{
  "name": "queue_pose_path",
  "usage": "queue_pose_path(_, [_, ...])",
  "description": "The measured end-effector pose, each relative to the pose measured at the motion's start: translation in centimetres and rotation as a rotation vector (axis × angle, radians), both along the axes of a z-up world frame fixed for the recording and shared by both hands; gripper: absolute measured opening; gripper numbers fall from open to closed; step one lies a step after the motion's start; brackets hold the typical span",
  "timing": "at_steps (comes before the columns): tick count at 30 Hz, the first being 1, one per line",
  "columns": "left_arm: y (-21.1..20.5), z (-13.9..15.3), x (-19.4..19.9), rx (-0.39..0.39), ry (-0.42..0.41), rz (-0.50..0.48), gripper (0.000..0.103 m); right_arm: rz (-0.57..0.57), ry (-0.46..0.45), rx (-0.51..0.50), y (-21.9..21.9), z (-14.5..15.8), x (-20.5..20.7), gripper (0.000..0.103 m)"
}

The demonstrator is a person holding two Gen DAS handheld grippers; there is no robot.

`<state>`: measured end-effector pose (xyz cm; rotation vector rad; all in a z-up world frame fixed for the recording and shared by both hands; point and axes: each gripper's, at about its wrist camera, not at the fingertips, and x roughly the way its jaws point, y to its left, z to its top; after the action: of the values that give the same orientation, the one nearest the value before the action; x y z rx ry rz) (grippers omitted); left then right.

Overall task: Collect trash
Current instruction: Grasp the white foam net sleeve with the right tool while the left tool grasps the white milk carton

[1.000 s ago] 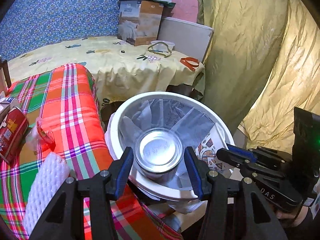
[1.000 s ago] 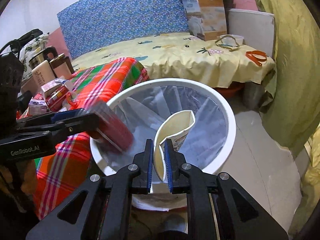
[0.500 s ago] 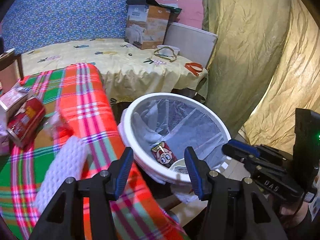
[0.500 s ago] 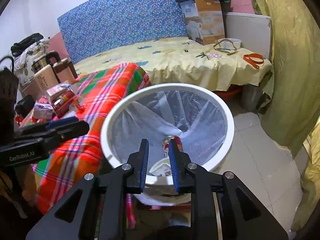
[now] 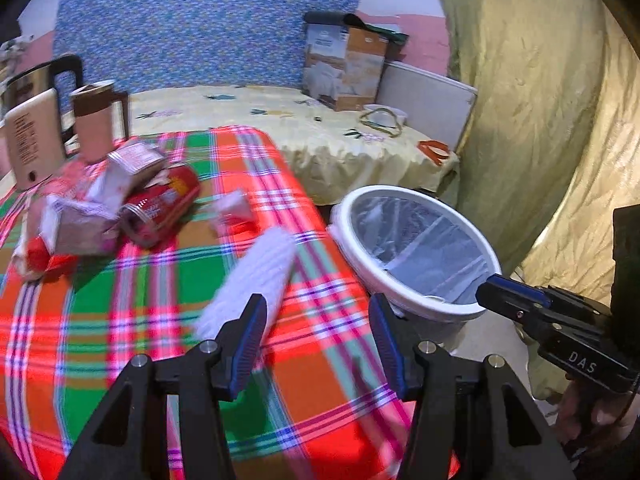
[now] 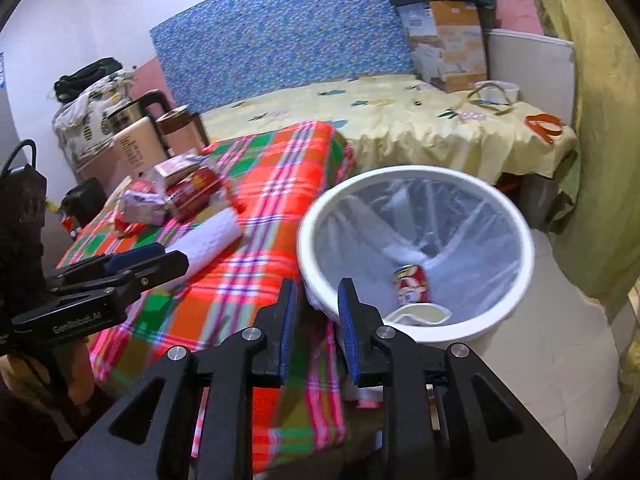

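Note:
A white bin (image 6: 416, 184) with a clear liner stands on the floor beside the plaid-covered table (image 5: 160, 304); it also shows in the left wrist view (image 5: 400, 292). A red can (image 6: 410, 286) and a crushed paper cup (image 6: 416, 314) lie inside it. My left gripper (image 5: 316, 344) is open and empty above the table, just in front of a white foam sleeve (image 5: 256, 280). A red can (image 5: 160, 206) and crumpled packets (image 5: 76, 224) lie farther left. My right gripper (image 6: 314, 318) is open and empty at the bin's near rim.
A kettle (image 5: 28, 128) and a brown jug (image 5: 96, 120) stand at the table's back left. A bed with a yellow sheet (image 6: 400, 120) carries a cardboard box (image 6: 448, 44). A yellow curtain (image 5: 540, 120) hangs at the right.
The can left my left gripper and the paper cup left my right gripper; both lie in the bin. Both grippers opened, pulled back and swung left toward the table.

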<state>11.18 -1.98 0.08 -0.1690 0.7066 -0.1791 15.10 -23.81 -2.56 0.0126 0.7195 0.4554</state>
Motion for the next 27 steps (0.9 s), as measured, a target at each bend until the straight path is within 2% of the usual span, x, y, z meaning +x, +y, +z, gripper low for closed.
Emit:
queue_pose_path(5, [2.3,-0.5,-0.9,0.007,0.003,0.059,0.055,0.047,0.014,0.027,1.8,0.0,-0.3,0.028])
queue_pose_path(7, [3.2,-0.7,-1.2,0.01,0.004,0.083,0.055,0.066,0.026,0.041,2.6,-0.2,-0.3,0.039])
queue_pose_path(10, [4.7,-1.0,-1.7,0.013,0.003,0.117,0.055,0.085,0.041,0.055,3.6,-0.3,-0.2,0.048])
queue_pose_path(18, [8.8,-1.2,-1.7,0.008,0.012,0.218,0.055,0.121,0.091,0.055,7.2,-1.1,0.8,0.049])
queue_pose_path(21, [10.3,-1.2,-1.7,0.006,0.01,0.254,0.06,0.122,0.121,0.06,8.6,-1.5,1.6,0.05])
queue_pose_path(24, [12.0,-1.0,-1.5,-0.011,0.005,0.294,0.063,0.122,0.137,0.067,9.6,-1.6,2.2,0.057])
queue_pose_path(27, [13.9,-0.7,-1.2,-0.034,-0.005,0.343,0.066,0.107,0.158,0.074,10.6,-1.8,2.9,0.059])
